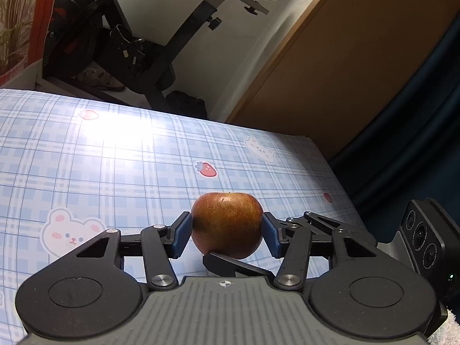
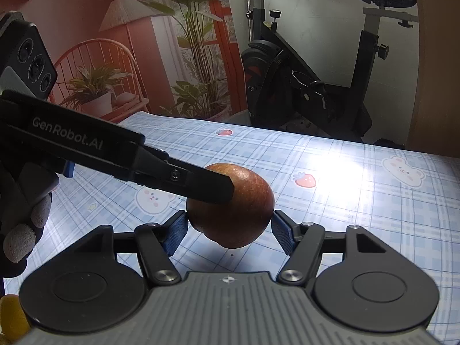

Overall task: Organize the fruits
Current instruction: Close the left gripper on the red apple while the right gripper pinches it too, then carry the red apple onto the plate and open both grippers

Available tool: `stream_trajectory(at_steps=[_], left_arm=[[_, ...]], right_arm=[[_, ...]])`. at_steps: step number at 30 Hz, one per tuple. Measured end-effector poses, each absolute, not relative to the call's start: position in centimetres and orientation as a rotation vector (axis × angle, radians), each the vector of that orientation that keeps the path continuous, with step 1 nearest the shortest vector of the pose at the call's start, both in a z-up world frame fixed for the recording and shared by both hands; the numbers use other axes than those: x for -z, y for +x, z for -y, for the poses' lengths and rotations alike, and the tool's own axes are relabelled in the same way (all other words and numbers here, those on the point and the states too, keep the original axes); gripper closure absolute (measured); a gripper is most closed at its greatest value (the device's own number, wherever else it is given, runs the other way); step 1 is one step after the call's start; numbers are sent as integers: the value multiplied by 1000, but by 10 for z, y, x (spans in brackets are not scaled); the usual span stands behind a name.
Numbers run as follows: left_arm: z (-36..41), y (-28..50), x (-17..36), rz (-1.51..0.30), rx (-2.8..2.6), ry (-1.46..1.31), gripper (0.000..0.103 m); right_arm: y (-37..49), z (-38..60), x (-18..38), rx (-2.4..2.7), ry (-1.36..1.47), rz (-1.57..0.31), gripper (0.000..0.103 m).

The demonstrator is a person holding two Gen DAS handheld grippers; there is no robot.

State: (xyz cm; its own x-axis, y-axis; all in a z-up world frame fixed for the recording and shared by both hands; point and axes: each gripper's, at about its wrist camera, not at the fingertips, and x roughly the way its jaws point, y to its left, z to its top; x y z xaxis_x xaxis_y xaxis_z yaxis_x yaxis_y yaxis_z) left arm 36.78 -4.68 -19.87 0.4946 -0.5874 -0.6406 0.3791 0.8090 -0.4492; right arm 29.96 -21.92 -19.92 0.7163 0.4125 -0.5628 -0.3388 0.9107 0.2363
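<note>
One apple [image 1: 227, 225], red-brown and stem-up, caught between two grippers at once. Held above the checked bench [image 1: 115, 155] rather than resting on it, judging by the shadow and gap beneath in the right wrist view. Pinched at its left and right flanks by the blue pads [image 1: 181, 237] of the left gripper [image 1: 226, 234], both touching the skin. Flanked likewise by the right gripper [image 2: 230, 228], pads at the widest part of the fruit; firm contact on the right-hand pad hard to confirm, a sliver of light possibly showing there. Crossing grips, then: left gripper entering from the side in the right wrist view, its black finger [image 2: 201, 185] lying over the apple's upper left face. No long axis to speak of, roundish fruit, centred dead ahead of both. Likely a handover mid-air, either side equally near. Beyond, strawberry and bear prints on the cloth, an exercise bike [image 2: 316, 80] behind the bench's far edge.
</note>
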Motion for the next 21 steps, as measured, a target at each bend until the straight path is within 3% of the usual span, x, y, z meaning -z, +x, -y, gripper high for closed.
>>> stream_trajectory(at_steps=[12,21], left_arm=[[25,289,147,-826,641,-234,48],[0,226,139,-842,686,-215,49]], right_arm=[[222,190,140,-422,92,-598,36],[153,155,120,-451,61,-607,36]])
